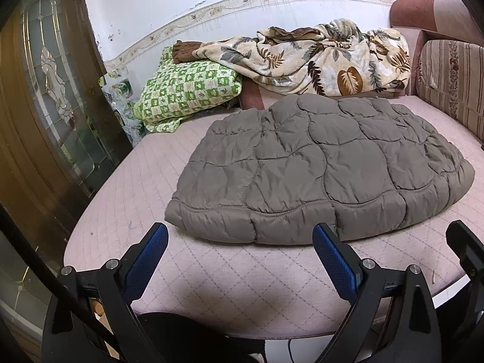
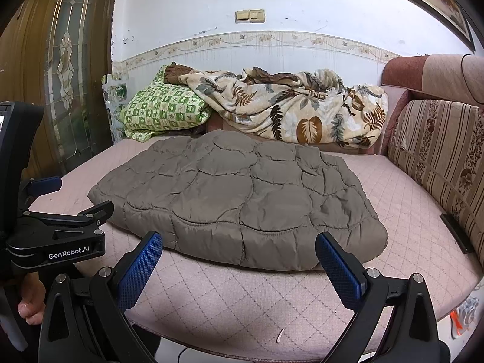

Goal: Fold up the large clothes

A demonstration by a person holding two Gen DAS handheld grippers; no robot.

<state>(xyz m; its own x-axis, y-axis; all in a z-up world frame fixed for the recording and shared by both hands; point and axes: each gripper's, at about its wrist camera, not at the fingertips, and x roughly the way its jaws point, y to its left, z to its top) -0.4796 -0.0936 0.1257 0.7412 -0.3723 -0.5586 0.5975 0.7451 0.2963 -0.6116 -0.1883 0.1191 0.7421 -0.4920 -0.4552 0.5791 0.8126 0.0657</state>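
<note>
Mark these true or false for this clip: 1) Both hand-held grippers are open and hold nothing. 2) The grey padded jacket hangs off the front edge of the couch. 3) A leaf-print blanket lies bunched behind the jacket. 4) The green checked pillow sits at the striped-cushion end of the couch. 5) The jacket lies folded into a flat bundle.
1) True: the left hand-held gripper and the right hand-held gripper both stand open and empty, short of the jacket.
2) False: it lies wholly on the couch seat, back from the front edge.
3) True: the leaf-print blanket is bunched against the wall.
4) False: the green checked pillow is at the door end, opposite the striped cushion.
5) True.
</note>
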